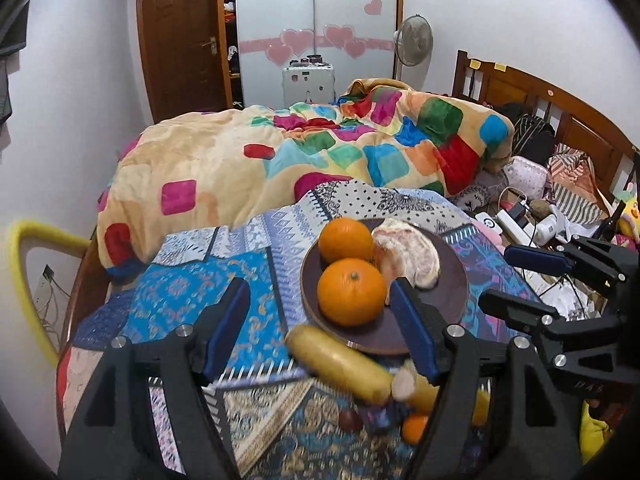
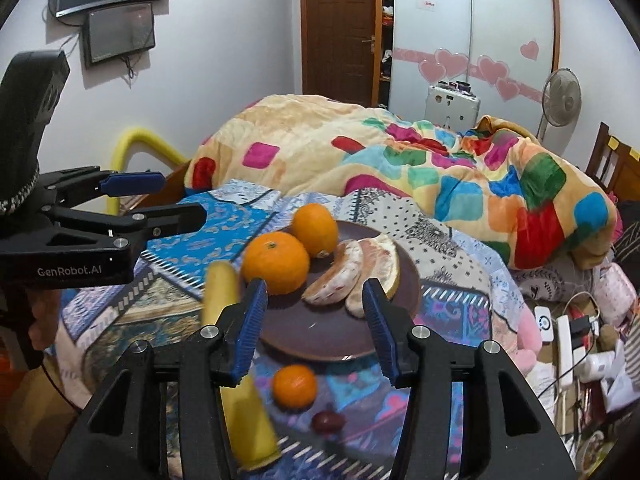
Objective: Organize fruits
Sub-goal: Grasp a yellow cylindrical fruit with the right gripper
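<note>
A dark brown plate [image 1: 448, 300] [image 2: 320, 332] on the patterned cloth holds two oranges [image 1: 351, 291] [image 2: 277, 262] and peeled pomelo segments [image 1: 408, 256] [image 2: 352, 276]. A blurred banana [image 1: 340, 364] [image 2: 236, 360] is in front of the plate, between the fingers of both grippers, touching neither. A small orange [image 2: 295, 385] [image 1: 414, 428] and a dark red fruit [image 2: 328, 421] [image 1: 351, 420] lie on the cloth near the plate's front edge. My left gripper [image 1: 320, 328] is open. My right gripper [image 2: 316, 324] is open just before the plate.
The patterned cloth [image 1: 192, 288] covers a surface beside a bed with a colourful blanket [image 1: 320, 152]. A power strip and cables [image 2: 568, 344] lie to the right. A yellow padded chair frame [image 1: 24, 264] stands at left.
</note>
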Motion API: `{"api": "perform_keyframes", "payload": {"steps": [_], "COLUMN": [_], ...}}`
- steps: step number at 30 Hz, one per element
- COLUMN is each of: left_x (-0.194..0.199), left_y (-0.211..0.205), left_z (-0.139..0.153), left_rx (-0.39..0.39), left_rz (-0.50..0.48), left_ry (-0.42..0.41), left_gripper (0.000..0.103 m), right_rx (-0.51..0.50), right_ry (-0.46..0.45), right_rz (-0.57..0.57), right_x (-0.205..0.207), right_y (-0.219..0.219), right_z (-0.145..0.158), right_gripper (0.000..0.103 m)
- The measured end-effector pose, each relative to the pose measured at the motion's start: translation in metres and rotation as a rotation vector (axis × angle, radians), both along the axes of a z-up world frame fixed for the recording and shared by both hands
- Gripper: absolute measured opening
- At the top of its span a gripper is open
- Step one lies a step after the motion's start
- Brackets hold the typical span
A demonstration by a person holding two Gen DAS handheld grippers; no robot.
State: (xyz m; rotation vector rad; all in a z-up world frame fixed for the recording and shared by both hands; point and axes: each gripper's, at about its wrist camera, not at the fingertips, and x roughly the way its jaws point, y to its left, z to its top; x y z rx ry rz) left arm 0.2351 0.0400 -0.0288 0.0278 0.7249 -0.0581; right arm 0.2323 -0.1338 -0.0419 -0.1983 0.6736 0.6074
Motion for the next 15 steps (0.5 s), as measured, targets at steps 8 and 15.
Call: {"api": "perform_keyframes", "payload": {"steps": [8,15], "left_x": [-0.036,-0.042], "left_y": [0.01,0.021], "left_z": [-0.022,-0.052], "left_rx": [-0.02,-0.01], "left_rz": [0.016,0.033], "left_ry": [0.029,0.088], "left_gripper": [0.077,0.077], "right_rx": [0.003,-0.04], "right_ry": [0.036,0.098], "right_rz": [0.048,0.082], "right_x": [-0.021,-0.021], "right_y": [0.013,0.032], "right_z": [-0.021,-0.054], "right_gripper": [0.049,0.049]}}
